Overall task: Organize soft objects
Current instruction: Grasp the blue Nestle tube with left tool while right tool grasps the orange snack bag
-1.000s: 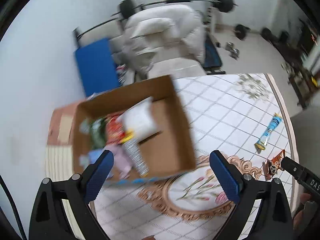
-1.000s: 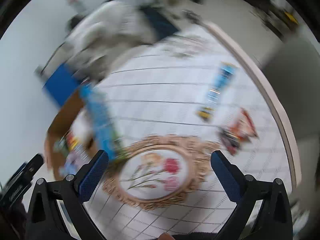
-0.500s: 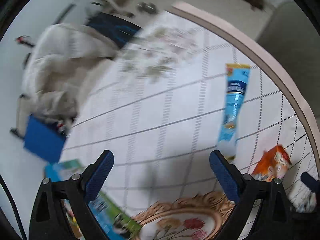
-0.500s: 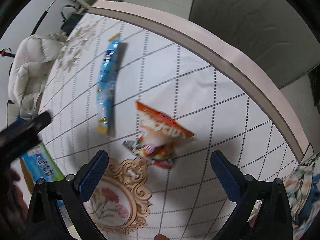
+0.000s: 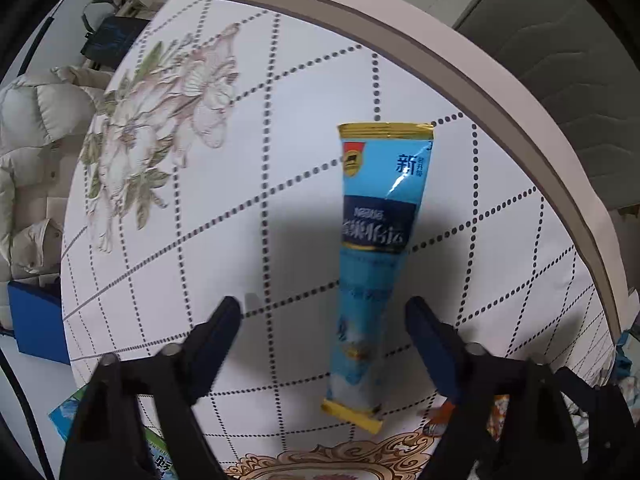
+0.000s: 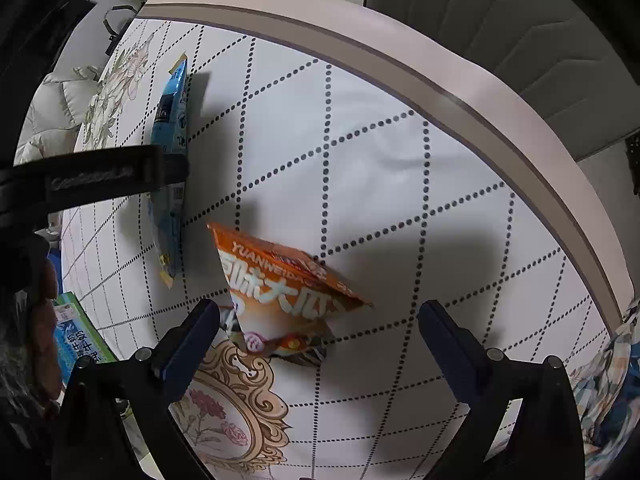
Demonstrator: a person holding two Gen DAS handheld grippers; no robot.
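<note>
Blue and gold, that long stick-shaped snack packet [image 5: 372,264] lies flat on the white quilted tablecloth [image 5: 224,200], its length running away from the camera, and the left gripper [image 5: 324,320] hangs right over its near half. Jaws spread wide, one blue pad [image 5: 224,320] off to the packet's left, the other just off its right edge, nothing pinched between them. Over on the right wrist view, the right gripper [image 6: 320,320] is wide open too, empty, poised over the orange snack bag [image 6: 280,292], which sits crumpled on the cloth just beside the ornate gold-framed flower motif [image 6: 236,400]. The bag's lower part falls between the two fingers; contact with either pad can't be made out. The blue packet [image 6: 170,184] shows here as well, just left of the orange bag and apart from it, with the left gripper's black finger crossing over it. The table's pale rim [image 6: 400,52] curves behind both.
</note>
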